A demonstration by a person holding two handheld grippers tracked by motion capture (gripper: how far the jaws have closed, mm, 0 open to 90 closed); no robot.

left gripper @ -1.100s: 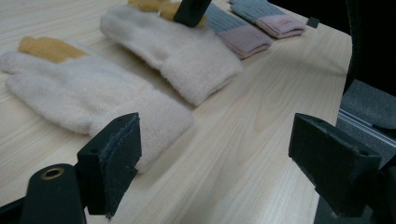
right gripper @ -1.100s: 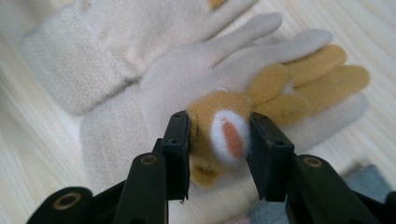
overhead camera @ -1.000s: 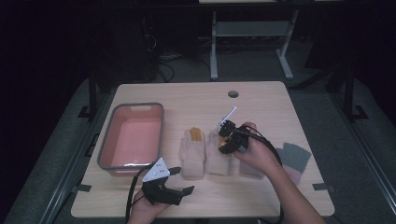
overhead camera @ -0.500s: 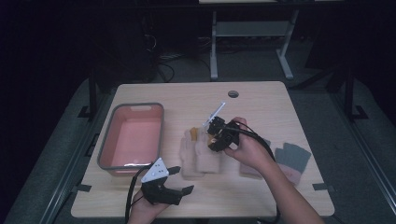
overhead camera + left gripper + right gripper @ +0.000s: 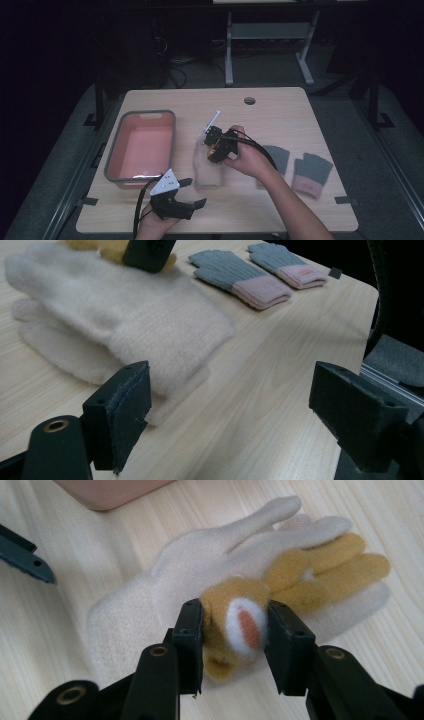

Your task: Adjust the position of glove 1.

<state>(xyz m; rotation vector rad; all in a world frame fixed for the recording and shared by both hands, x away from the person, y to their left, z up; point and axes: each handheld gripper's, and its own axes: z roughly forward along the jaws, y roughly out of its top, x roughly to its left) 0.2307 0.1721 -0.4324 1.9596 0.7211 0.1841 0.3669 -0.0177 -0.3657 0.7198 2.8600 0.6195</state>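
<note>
The yellow glove (image 5: 280,587) is soft and fuzzy, the colour of mustard, with a white patch and an orange spot on the part nearest you. It is lying on top of a cream glove (image 5: 200,575), near the middle of the wooden table (image 5: 280,107). The cream glove is fluffy and pale, and its fingers are poking out past the yellow ones.

Going from left to right in the high view, a pink tub (image 5: 141,146) with a grey rim is sitting at the left of the table. Just in front of it, near the table's edge, you are holding your left gripper (image 5: 192,192) low. Its jaws are standing wide apart and nothing is between them. In the left gripper view, the cream glove (image 5: 115,315) is lying just past them, not touching the pads.

Next, you are holding your right gripper (image 5: 234,635) over the gloves (image 5: 209,170). Its two black jaws are pressing on both sides of the yellow glove's wrist end, so you are pinching it. The fuzzy cloth is bulging out between the pads.

Farther right, two grey gloves with pink cuffs (image 5: 310,172) are lying flat, side by side, well apart from the fluffy ones.
</note>
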